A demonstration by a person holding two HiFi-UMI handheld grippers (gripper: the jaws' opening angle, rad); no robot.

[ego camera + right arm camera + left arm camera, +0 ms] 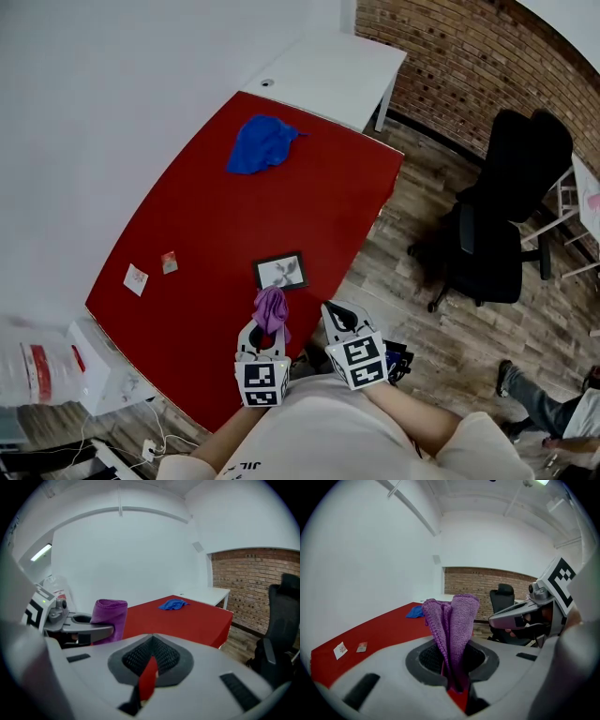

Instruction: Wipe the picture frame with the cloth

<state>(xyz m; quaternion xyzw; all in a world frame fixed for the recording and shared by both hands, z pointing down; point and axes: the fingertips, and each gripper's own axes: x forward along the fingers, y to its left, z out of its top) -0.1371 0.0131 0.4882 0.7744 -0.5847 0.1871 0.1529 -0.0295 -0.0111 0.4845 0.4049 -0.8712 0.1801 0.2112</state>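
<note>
A small black picture frame [280, 273] lies flat on the red table [206, 206], near its front right edge. My left gripper [269, 330] hovers just in front of the frame, shut on a folded purple cloth [271, 309]. In the left gripper view the purple cloth [454, 625] stands up out of the jaws. My right gripper [337, 317] is beside it to the right, shut with nothing in it. In the right gripper view its jaws are closed, and the purple cloth [110, 616] shows at the left. The frame is hidden in both gripper views.
A blue cloth [261, 142] lies crumpled at the table's far end. Two small cards [136, 278] [169, 262] sit near the left edge. A white table [328, 70] adjoins the far end. A black office chair [497, 220] stands to the right on the wooden floor.
</note>
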